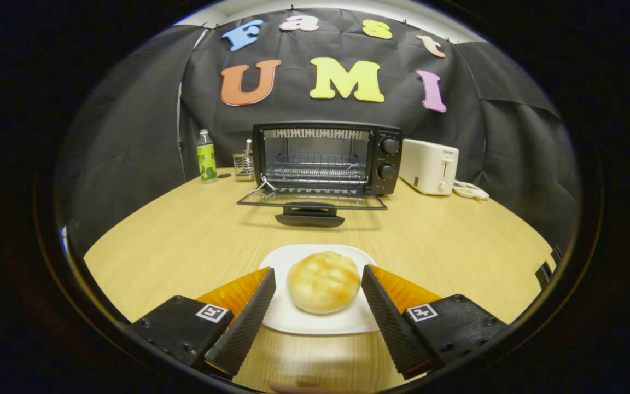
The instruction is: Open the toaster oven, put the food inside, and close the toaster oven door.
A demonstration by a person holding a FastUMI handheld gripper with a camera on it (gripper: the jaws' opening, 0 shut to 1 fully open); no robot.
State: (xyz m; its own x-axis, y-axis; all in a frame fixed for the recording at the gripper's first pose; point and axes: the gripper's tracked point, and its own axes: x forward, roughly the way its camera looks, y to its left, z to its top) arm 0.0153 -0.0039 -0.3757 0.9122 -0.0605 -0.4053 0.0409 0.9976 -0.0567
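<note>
The toaster oven (327, 158) is being seen at the far side of the wooden table (184, 241), its glass door (311, 200) lying folded down flat toward the near side and its wire rack (318, 173) being exposed. The bun (323, 282) is resting on a white plate (293, 320) near the gripper (319, 290), whose fingers (244, 323) are being held wide apart on either side of the bun, with nothing being gripped; whether the pads are touching it cannot be told. The plate's near corners are being hidden behind the fingers. Left of the oven, a green-labelled bottle (206, 156) and a small metal rack (244, 163) are standing, the rack being partly cut off by the oven. On the right, a white toaster (429, 166) is partly covering a small dish (471, 190).
</note>
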